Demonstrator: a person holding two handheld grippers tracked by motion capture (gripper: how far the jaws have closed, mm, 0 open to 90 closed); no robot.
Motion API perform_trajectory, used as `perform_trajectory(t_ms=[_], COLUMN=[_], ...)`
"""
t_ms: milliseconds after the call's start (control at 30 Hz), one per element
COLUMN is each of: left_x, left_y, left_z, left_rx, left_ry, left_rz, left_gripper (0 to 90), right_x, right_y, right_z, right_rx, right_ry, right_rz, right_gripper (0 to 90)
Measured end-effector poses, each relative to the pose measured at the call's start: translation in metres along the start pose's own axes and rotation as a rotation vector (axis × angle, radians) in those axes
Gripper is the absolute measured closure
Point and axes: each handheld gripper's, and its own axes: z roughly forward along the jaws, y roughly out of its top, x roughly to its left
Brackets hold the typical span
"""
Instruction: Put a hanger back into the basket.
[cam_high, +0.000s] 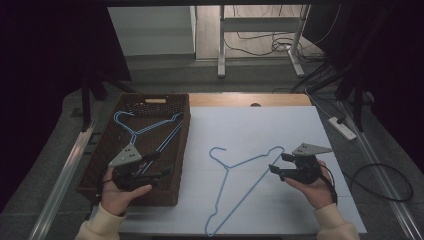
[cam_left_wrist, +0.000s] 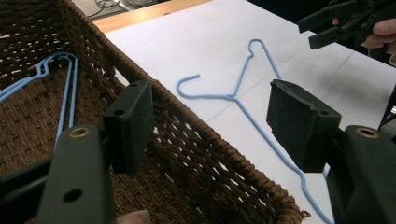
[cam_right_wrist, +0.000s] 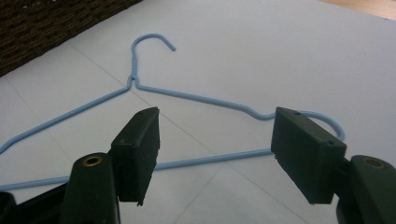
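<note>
A light blue wire hanger (cam_high: 240, 176) lies flat on the white table sheet, hook toward the basket; it also shows as the hanger (cam_left_wrist: 243, 93) and the hanger (cam_right_wrist: 196, 100). A dark wicker basket (cam_high: 183, 150) at the left holds more blue hangers (cam_high: 145, 127). My left gripper (cam_high: 161, 164) hovers open over the basket's near right part, nothing between its jaws (cam_left_wrist: 210, 126). My right gripper (cam_high: 279, 163) is open just right of the hanger's shoulder, held a little above the table, jaws empty (cam_right_wrist: 215, 156).
The basket rim (cam_left_wrist: 196, 126) runs diagonally in front of my left gripper. A wooden table edge (cam_high: 250, 100) lies beyond the white sheet. A power strip (cam_high: 342, 128) and cables lie on the floor at the right.
</note>
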Motion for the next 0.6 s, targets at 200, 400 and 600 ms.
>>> perform_trajectory(t_ms=[200, 400, 600], left_x=[0.0, 0.0, 0.0], left_y=[-0.001, -0.001, -0.001], left_z=[0.001, 0.001, 0.001], left_rx=[0.005, 0.006, 0.007], left_ry=[-0.005, -0.004, -0.007], left_rz=[-0.002, 0.0, 0.002], left_gripper=[31.9, 31.8, 31.8], right_x=[0.008, 0.015, 0.015], right_y=[0.007, 0.017, 0.021], right_z=[0.011, 0.027, 0.046], right_rx=[0.028, 0.066, 0.174], right_ry=[0.019, 0.025, 0.045], right_rz=[-0.033, -0.052, -0.031], right_gripper=[35.5, 46.3, 78.1])
